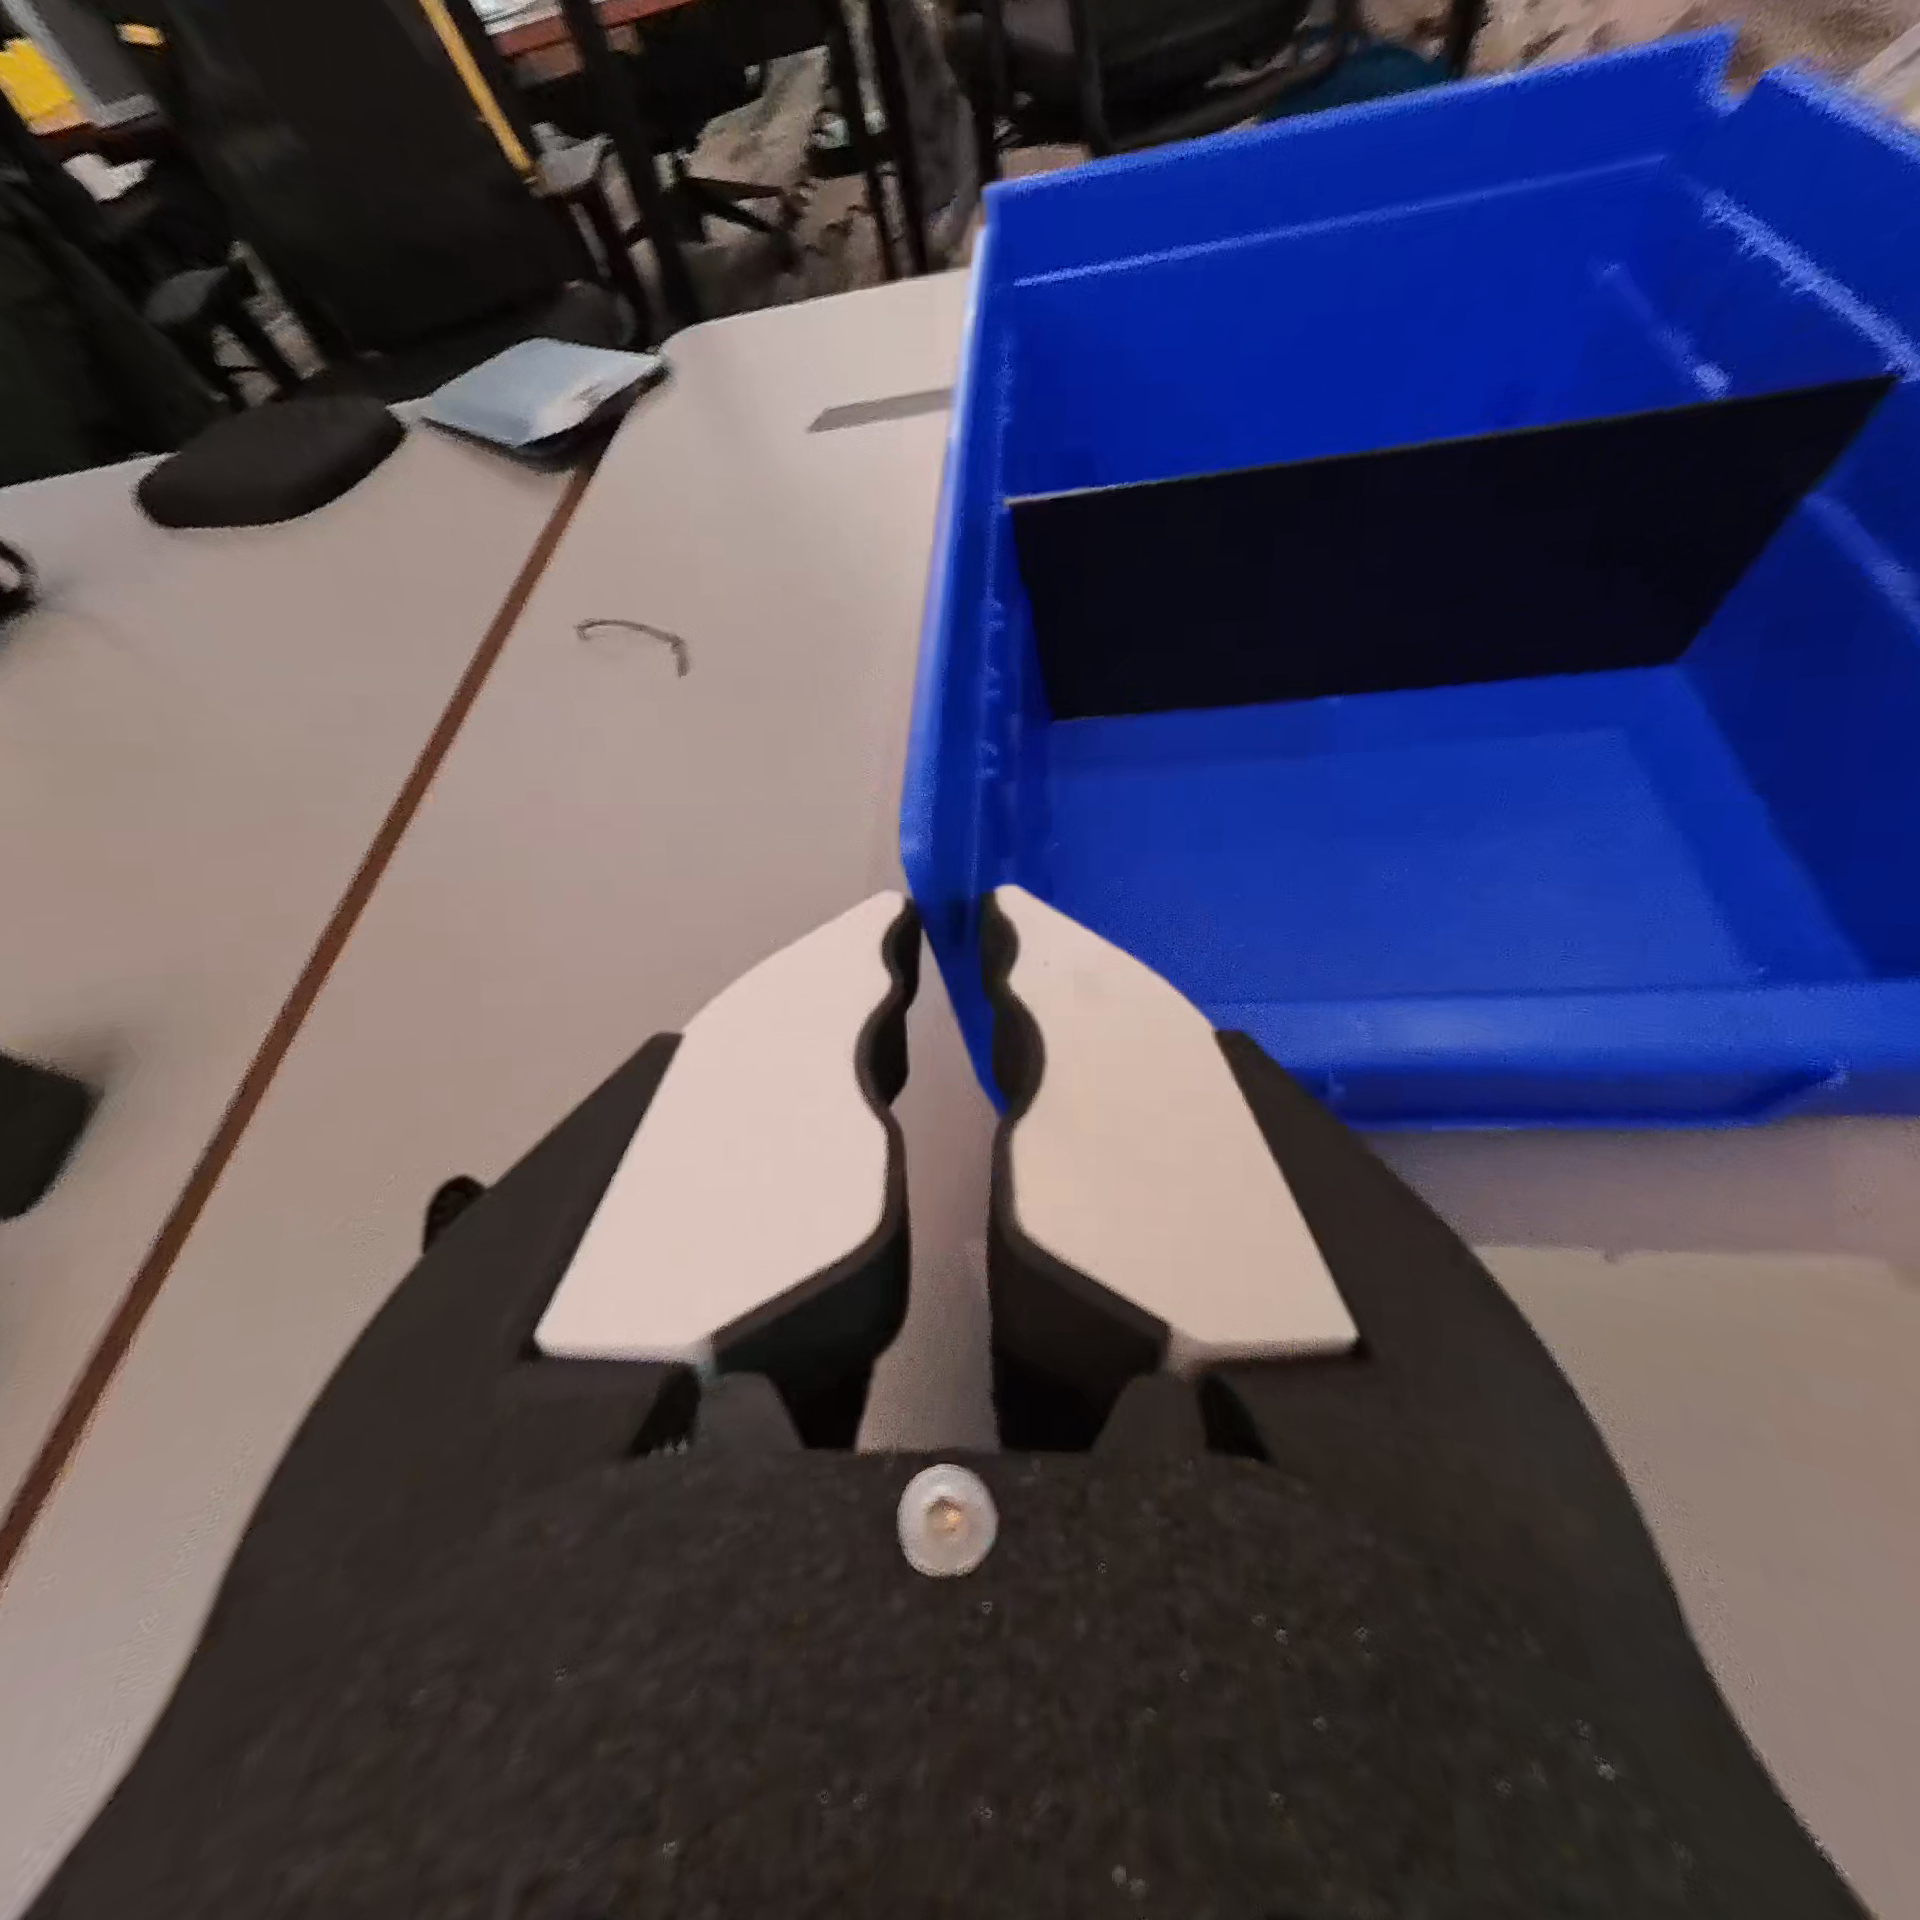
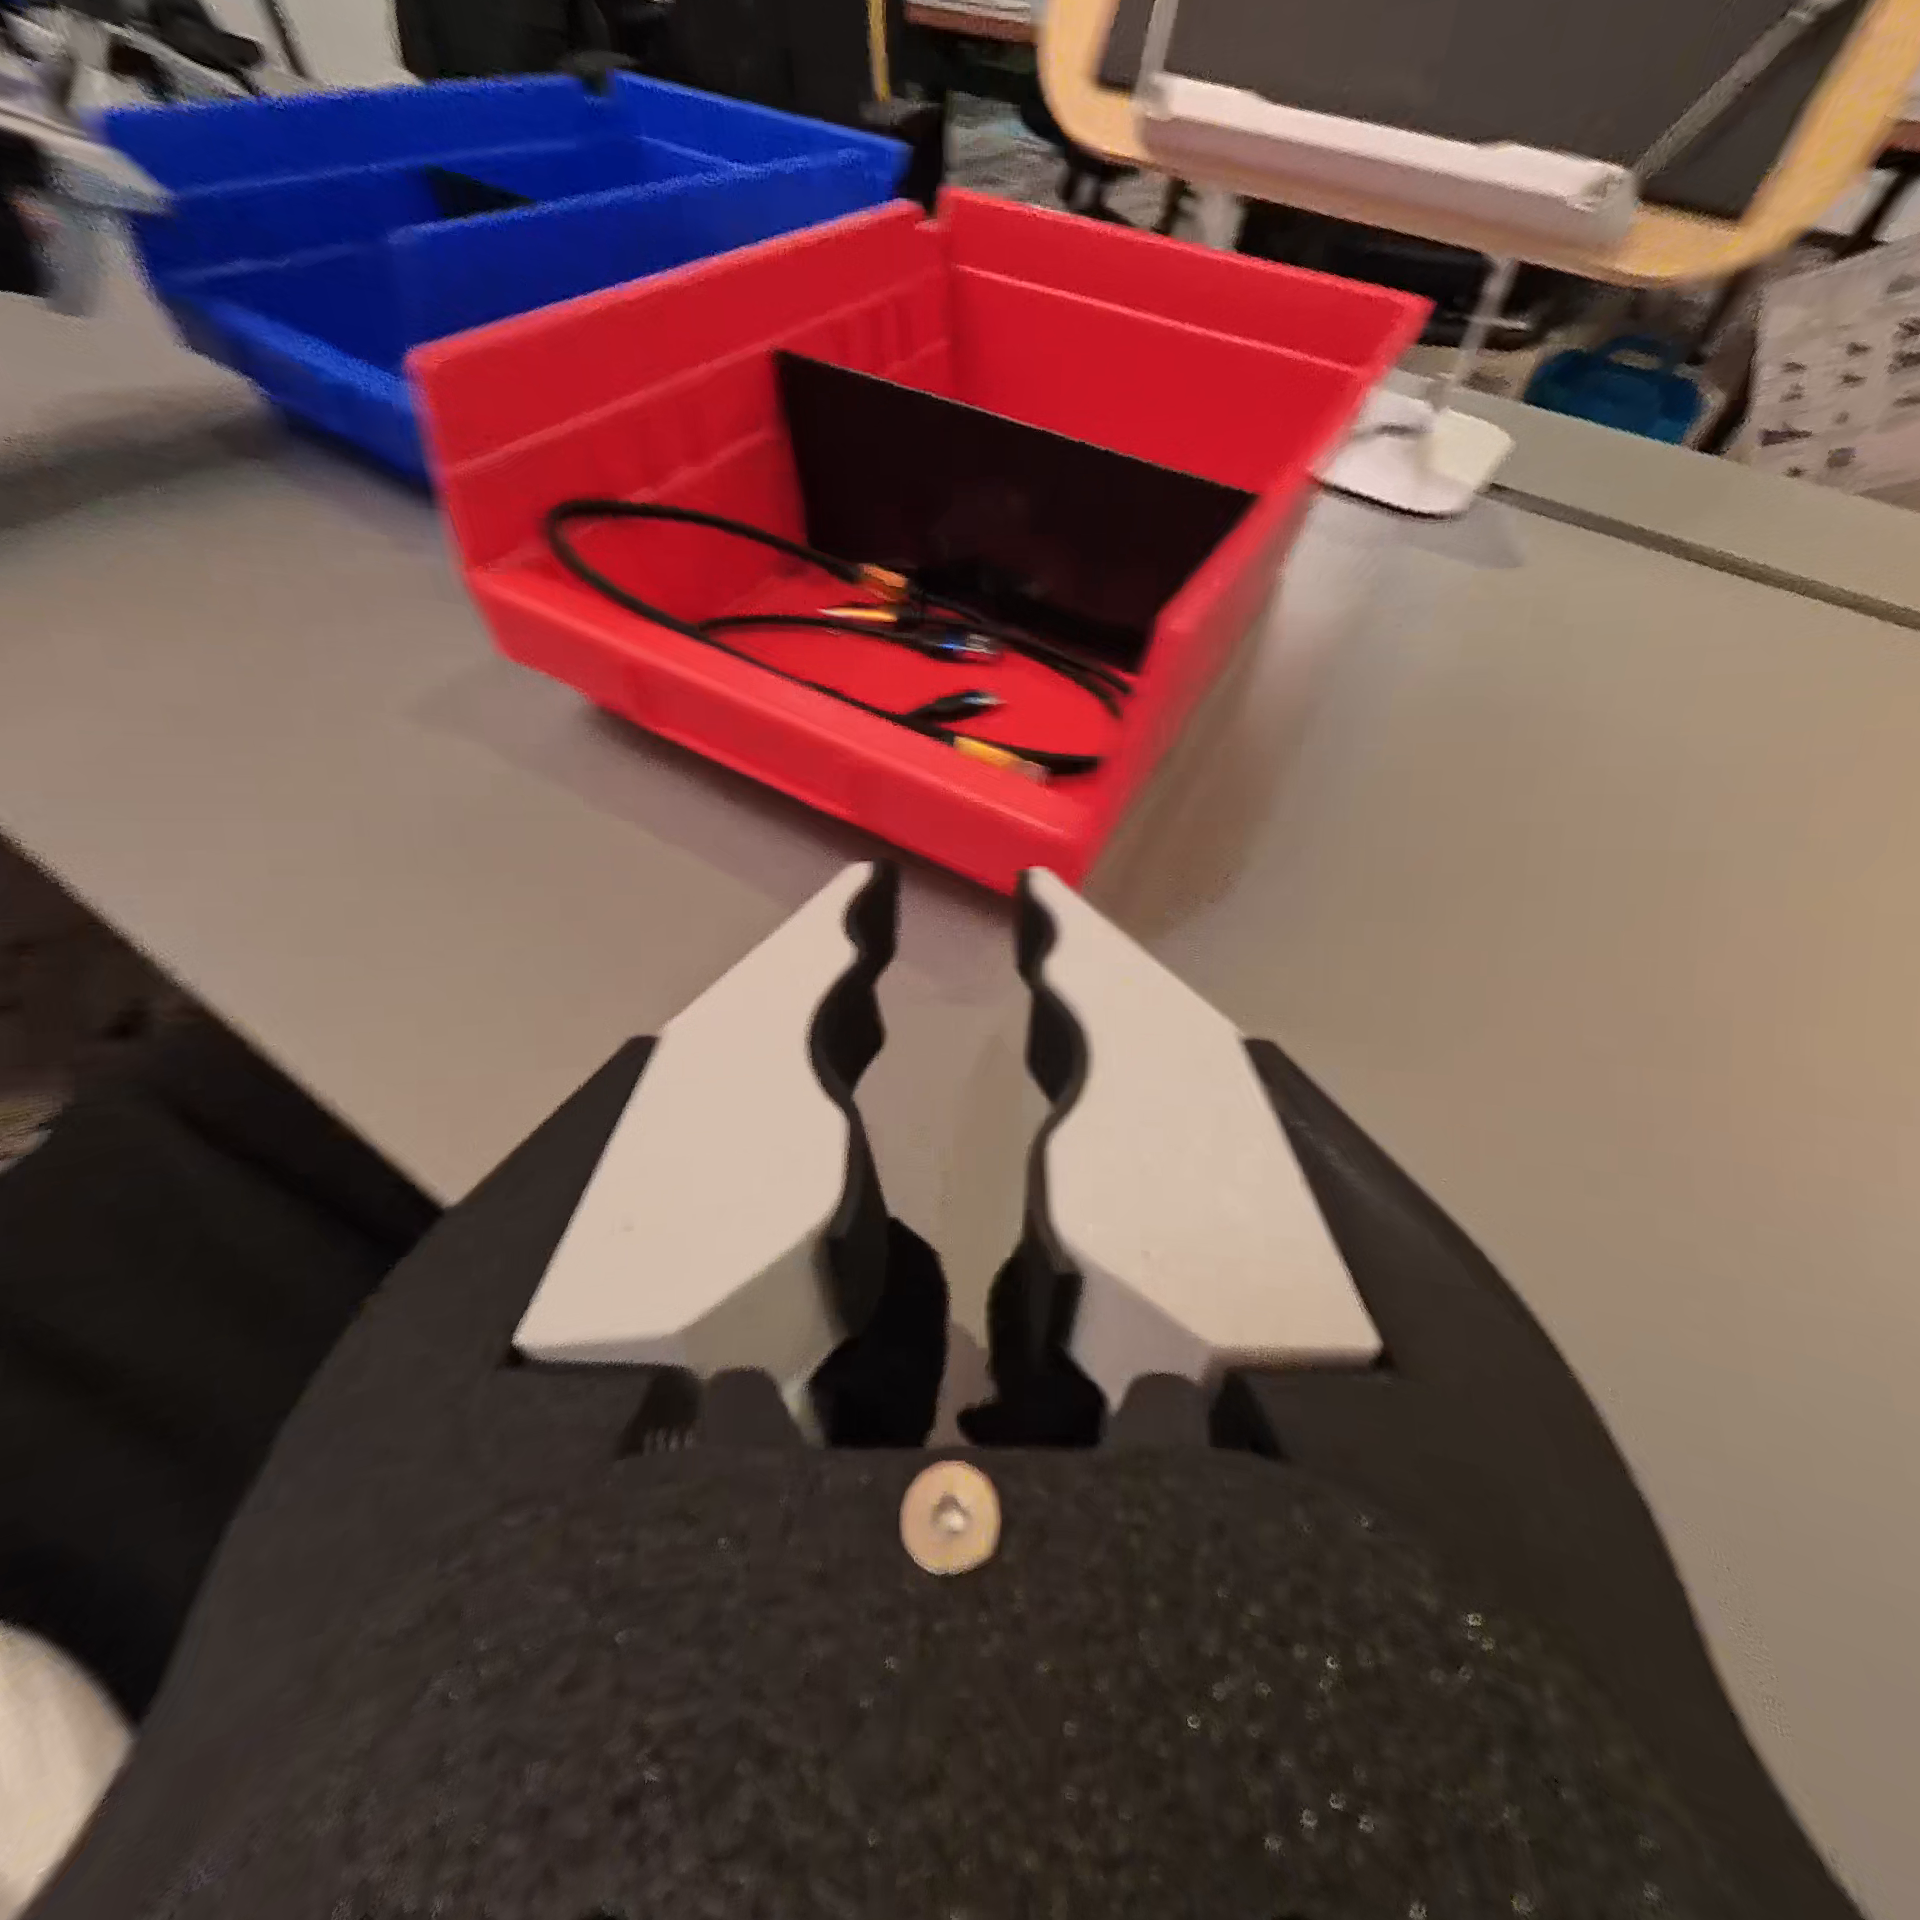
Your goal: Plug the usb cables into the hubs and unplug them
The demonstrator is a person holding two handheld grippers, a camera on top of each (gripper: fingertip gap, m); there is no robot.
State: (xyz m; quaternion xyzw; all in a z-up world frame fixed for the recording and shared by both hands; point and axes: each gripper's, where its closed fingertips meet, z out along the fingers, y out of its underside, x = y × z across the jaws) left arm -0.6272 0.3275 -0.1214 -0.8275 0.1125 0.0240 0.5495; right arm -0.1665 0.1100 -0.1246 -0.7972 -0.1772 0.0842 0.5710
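On my left wrist view I see only the blue bin (image 1: 1455,727), split by a black divider (image 1: 1434,561) into 2 compartments with nothing visible in either; the left gripper (image 1: 951,925) hangs just over the bin's near left corner, its jaws parted by a narrow gap and gripping nothing. To the left of the bin the grey table (image 1: 675,831) carries a thin curl of wire (image 1: 634,639), a dark oval pad (image 1: 270,457) and a blue-grey pouch (image 1: 540,390) farther back. My right wrist view shows that same blue bin far off at upper left, and beside it what the left view lacks: a red bin (image 2: 727,416), with its own black divider (image 2: 997,499). The usb cables (image 2: 883,623) lie tangled in its near compartment, black leads with orange and blue ends; I cannot pick out a hub among them. The right gripper (image 2: 956,883) sits just short of the red bin's near corner, jaws released and bare. At the far right stands a white lamp base (image 2: 1423,457). I can read no writing anywhere.
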